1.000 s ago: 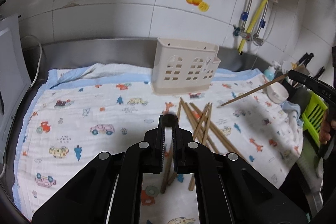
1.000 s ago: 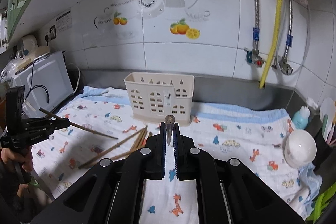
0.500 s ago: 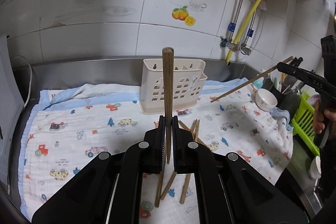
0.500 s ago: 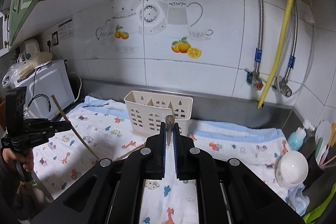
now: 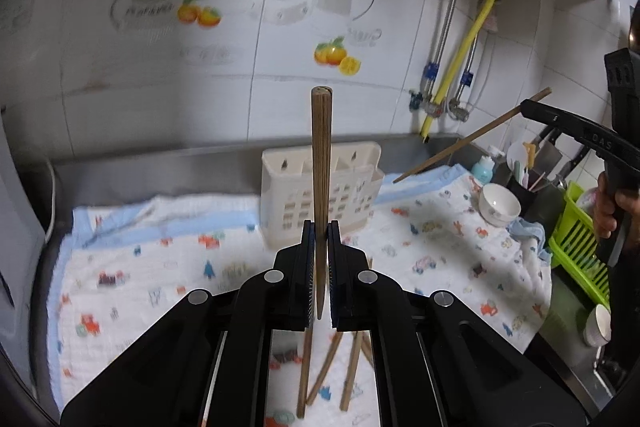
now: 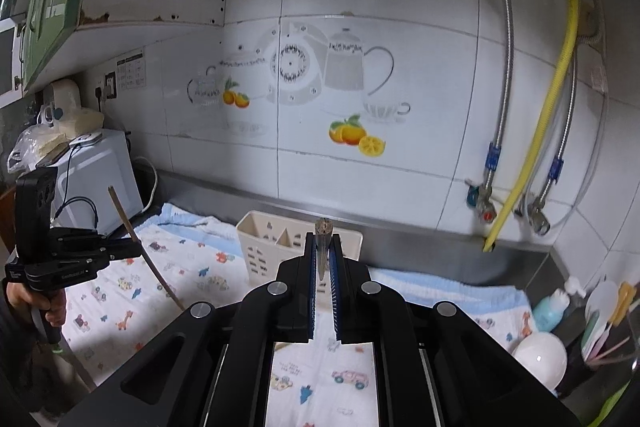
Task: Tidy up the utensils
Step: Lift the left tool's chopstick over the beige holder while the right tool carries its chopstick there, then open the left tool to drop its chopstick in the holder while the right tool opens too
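White tiled wall backs a steel counter spread with a printed cloth (image 5: 168, 267). Between the left gripper's (image 5: 320, 227) closed fingers a chopstick (image 5: 321, 163) stands nearly upright, lifted above the loose chopsticks (image 5: 332, 367) lying on the cloth. The right gripper (image 6: 323, 239) pinches a second chopstick (image 6: 323, 247), seen end-on from its own camera and slanting down toward the cloth in the left view. Beyond both sits the cream holder (image 6: 264, 247), against the counter's back edge, with a white bowl (image 5: 499, 205) off to its right
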### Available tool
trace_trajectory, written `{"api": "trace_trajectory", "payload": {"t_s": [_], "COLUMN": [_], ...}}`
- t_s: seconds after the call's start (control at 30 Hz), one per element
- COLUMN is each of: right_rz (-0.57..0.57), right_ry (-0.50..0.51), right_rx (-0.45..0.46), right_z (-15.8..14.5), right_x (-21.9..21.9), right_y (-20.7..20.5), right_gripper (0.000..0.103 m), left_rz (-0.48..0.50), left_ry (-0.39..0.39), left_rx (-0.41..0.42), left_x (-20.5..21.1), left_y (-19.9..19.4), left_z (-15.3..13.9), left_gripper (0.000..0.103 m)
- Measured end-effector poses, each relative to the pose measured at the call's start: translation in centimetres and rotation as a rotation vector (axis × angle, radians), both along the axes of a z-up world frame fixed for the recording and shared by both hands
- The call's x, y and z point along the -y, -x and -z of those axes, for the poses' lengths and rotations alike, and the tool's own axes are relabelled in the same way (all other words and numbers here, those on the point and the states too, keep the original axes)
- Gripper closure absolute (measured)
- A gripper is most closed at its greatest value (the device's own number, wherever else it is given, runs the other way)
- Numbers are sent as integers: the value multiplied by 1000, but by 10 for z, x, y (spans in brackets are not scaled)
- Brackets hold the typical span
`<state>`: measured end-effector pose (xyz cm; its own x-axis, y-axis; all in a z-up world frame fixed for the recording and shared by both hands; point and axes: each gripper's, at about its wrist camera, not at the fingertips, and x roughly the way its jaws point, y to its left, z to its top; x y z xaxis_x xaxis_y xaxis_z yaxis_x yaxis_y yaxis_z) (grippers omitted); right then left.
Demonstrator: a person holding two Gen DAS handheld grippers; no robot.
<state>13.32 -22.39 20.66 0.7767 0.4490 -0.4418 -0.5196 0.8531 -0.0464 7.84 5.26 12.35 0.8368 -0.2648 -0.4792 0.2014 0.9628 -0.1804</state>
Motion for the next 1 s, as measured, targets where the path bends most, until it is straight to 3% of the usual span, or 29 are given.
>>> {"api": "trace_trajectory", "payload": {"t_s": [0.33, 0.47, 0.73, 1.0], "right_rz": [8, 3, 0, 3], "right_ry": [26, 35, 51, 75], "right_rx": [14, -2, -72, -153], "right_z": [-30, -26, -2, 31], "right_x": [-10, -18, -29, -38], "right_y": [-37, -55, -94, -126], "right_gripper": [97, 97, 97, 97], "left_rz": [-7, -42, -97, -91], "left_ry": [-58, -98, -115, -96], "left_rx": [204, 251, 189, 83], "left_x": [30, 39, 37, 29], "left_y": [-36, -62, -127, -161], "left_z": [-80, -91, -63, -20], "left_gripper": [98, 98, 98, 98]}}
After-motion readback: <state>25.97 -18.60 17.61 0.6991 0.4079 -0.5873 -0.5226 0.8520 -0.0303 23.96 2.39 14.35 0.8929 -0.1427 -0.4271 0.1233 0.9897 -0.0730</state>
